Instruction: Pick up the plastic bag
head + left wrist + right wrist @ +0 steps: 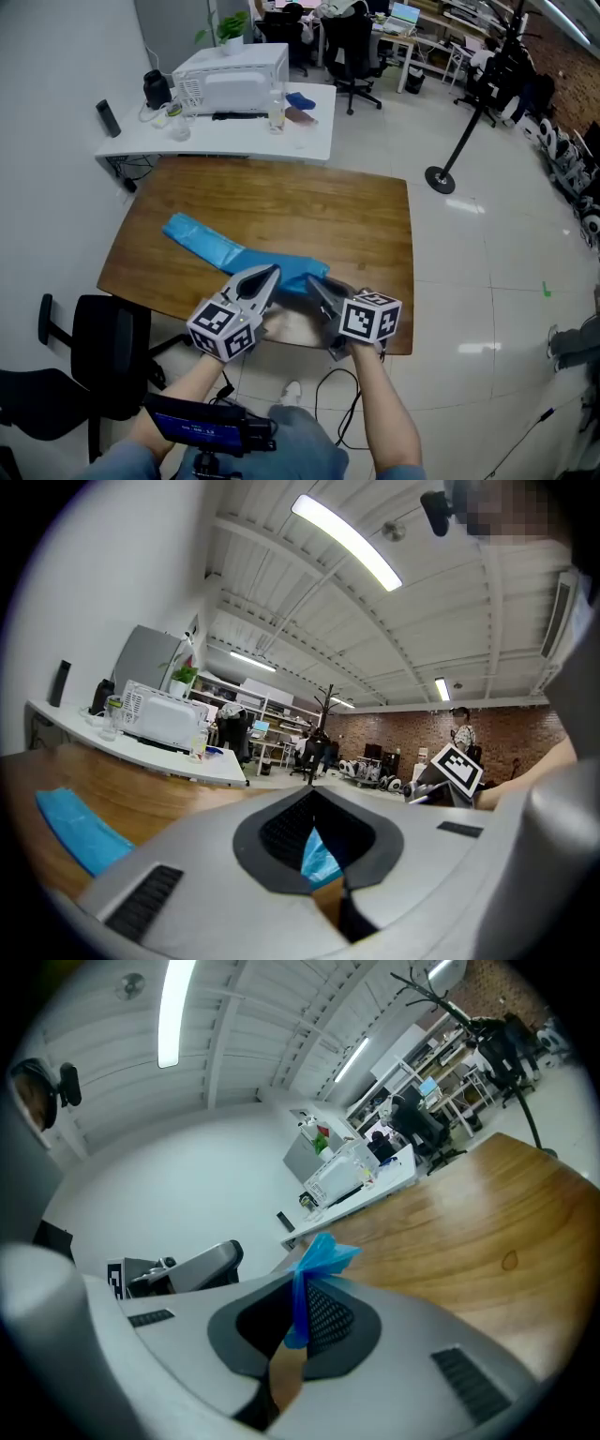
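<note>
Blue plastic bag (pixel 202 240) lies on wooden table (pixel 319 202).

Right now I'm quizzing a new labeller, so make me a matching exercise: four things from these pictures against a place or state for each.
Things:
1. bag
2. microwave
3. chair
4. right gripper

Places or states:
A. on the white desk
B. shut on blue plastic
C. stretched across the wooden table
D. beside the table's left edge

Pairs: 1-C, 2-A, 3-D, 4-B
</note>
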Action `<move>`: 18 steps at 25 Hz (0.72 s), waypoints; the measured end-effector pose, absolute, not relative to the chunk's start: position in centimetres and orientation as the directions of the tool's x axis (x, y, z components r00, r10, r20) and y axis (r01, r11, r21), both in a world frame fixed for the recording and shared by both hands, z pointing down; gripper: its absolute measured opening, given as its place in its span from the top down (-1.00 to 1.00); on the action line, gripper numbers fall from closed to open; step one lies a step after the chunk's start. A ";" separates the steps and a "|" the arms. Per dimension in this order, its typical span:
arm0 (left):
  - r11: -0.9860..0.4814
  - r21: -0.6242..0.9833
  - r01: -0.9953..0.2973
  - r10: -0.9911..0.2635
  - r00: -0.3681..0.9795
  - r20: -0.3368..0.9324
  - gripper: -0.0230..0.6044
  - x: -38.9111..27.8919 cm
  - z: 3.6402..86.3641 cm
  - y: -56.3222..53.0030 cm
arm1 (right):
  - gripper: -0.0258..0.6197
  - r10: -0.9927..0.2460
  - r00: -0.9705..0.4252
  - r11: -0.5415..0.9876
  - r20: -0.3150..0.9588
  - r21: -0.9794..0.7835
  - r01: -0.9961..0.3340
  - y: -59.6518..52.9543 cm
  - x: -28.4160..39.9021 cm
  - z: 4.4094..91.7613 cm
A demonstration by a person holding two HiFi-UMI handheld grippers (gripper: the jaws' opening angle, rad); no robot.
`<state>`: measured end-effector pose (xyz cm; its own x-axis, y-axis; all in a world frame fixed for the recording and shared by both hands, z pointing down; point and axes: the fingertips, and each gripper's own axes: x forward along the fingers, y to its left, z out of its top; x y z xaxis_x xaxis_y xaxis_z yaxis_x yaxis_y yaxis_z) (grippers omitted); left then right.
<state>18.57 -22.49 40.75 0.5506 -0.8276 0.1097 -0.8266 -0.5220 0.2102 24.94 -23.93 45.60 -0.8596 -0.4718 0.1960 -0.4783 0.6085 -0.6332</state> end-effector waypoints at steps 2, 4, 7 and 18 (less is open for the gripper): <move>-0.534 0.211 -0.819 -0.819 0.563 0.112 0.92 19.4 40.9 -22.7 | 0.91 -0.490 -0.846 0.605 0.210 -0.617 -0.504 -24.1 25.9 46.0; -0.542 0.211 -0.813 -0.813 0.571 0.115 0.92 20.2 41.1 -22.8 | 0.91 -0.516 -0.821 0.609 0.244 -0.570 -0.552 -24.2 26.9 46.6; -0.552 0.210 -0.807 -0.805 0.581 0.119 0.92 21.0 41.2 -23.1 | 0.83 -0.568 -0.763 0.615 0.308 -0.457 -0.643 -24.4 28.2 47.5; -0.561 0.207 -0.802 -0.795 0.591 0.138 0.92 22.8 41.8 -23.6 | 0.47 -0.638 -0.645 0.588 0.420 -0.276 -0.760 -24.9 31.0 50.3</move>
<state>22.79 -23.58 41.78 0.5913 -0.7946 0.1377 -0.8018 -0.5607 0.2067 30.96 -24.90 50.26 -0.6455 -0.6377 0.4203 -0.7605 0.5878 -0.2761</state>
